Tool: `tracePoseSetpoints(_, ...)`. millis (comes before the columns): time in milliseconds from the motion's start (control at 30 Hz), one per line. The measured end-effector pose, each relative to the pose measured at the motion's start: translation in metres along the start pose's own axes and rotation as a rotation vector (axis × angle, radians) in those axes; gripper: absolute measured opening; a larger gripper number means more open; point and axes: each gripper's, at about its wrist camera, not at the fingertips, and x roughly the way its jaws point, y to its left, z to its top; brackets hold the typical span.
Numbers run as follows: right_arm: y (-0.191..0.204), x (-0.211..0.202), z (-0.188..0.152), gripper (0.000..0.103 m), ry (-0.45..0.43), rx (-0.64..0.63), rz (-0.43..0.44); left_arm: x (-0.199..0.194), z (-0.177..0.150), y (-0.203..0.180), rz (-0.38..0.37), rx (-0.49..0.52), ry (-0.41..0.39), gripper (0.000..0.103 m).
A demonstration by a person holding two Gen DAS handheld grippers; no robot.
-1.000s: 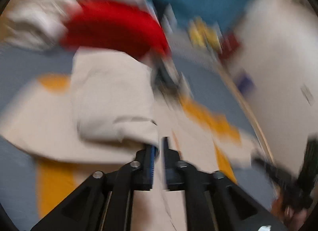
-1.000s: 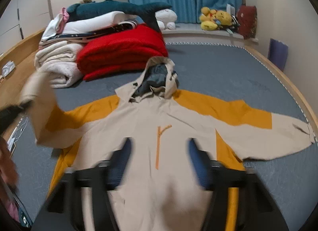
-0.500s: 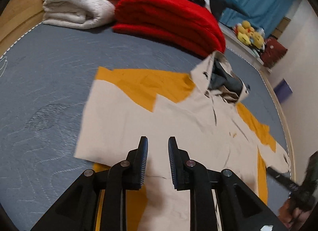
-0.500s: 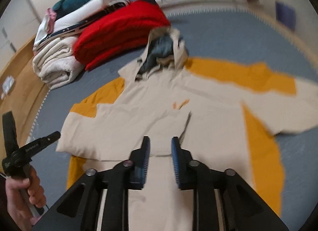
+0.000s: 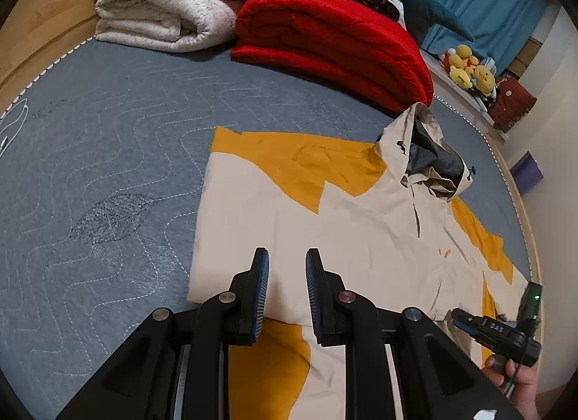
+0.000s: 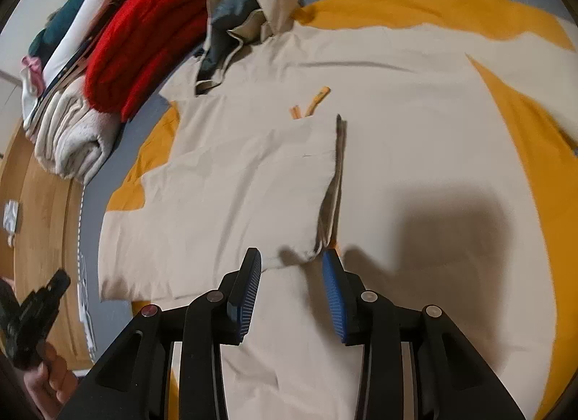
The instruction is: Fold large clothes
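Observation:
A beige and orange hooded jacket [image 5: 361,225] lies face up on the grey quilted bed [image 5: 108,152]. Its left sleeve [image 6: 234,181] is folded across the chest, the cuff ending near the orange zip pull [image 6: 310,103]. My left gripper [image 5: 286,275] is open and empty, hovering over the folded sleeve's lower edge. My right gripper [image 6: 292,275] is open and empty, close above the sleeve's cuff corner [image 6: 318,250]. The jacket's right sleeve [image 6: 469,8] lies stretched out. The hood [image 5: 430,152] lies open with a dark lining.
A folded red blanket [image 5: 332,40], a rolled white blanket [image 5: 169,4] and stacked bedding sit at the bed's head. Plush toys [image 5: 469,69] and a dark red bag [image 5: 513,102] stand on a ledge by blue curtains. The wooden bed frame [image 6: 43,210] runs along the left.
The left gripper laid the sleeve across the chest, let it go and pulled back. The right gripper dropped low toward the cuff and opened wider.

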Motion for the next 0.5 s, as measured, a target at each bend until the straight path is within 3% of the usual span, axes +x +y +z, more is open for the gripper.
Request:
tracePoseSetpoints(133, -0.006, 0.014, 0.004, 0.037, 0.023, 0.016, 0.006, -0.001, 0.003, 0.004, 0.01, -0.006, -0.007, 0.019)
tracePoseSetpoints(167, -0.008, 0.016, 0.006, 0.034, 0.02, 0.028, 0.015, 0.0, 0.004, 0.006, 0.014, -0.011, -0.009, 0.019)
tracePoseSetpoints(267, -0.006, 0.016, 0.011, 0.011, -0.008, 0.019, 0.035, 0.0, 0.006, 0.01, 0.023, -0.024, -0.012, 0.019)
tracePoseSetpoints(300, -0.003, 0.012, 0.013, 0.009, -0.026, 0.009, 0.05, -0.001, 0.006, 0.012, 0.027, -0.029, -0.015, 0.019)
tracePoseSetpoints(500, 0.018, -0.066, 0.026, 0.008, -0.274, -0.079, 0.089, 0.0, 0.005, 0.016, 0.04, -0.03, -0.02, 0.019)
